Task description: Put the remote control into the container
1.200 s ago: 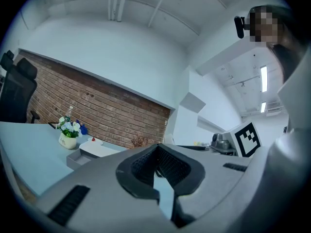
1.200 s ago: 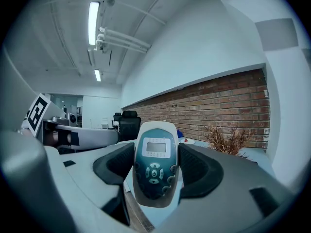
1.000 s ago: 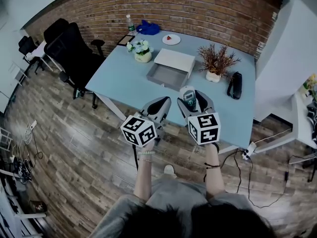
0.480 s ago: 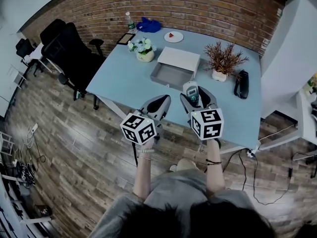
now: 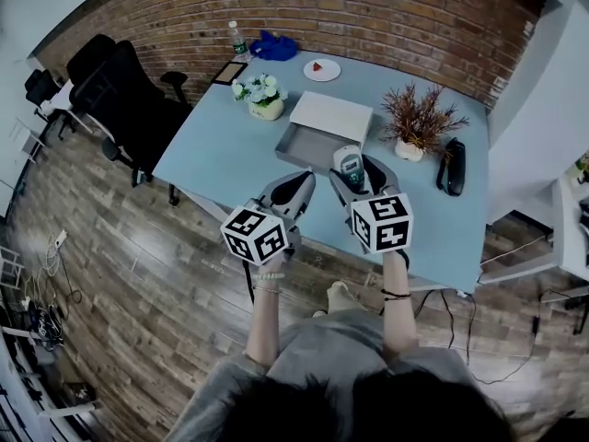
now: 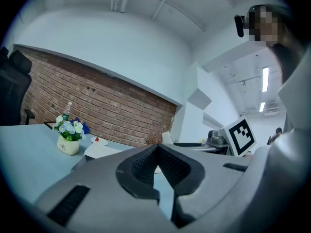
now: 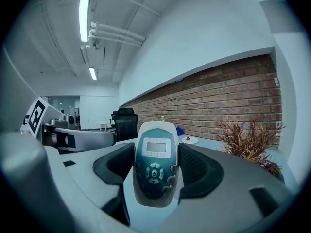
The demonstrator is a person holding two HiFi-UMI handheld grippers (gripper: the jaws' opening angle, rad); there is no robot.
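Remote control (image 7: pixel 155 169) between jaws (upright)

We can make out very little print. At the left edge of the left gripper view, the small cream ceramic flower pot (image 6: pixel 68 146) carries a short dark word that looks like "Life", though it is too small for us to be sure. In the right gripper view, the white and teal plastic remote control (image 7: pixel 155 164) shows a power symbol on its middle button. In the middle of the head view, one black-and-white marker cube (image 5: pixel 255 235) and a second marker cube (image 5: pixel 382 222) bear square patterns only, no letters.
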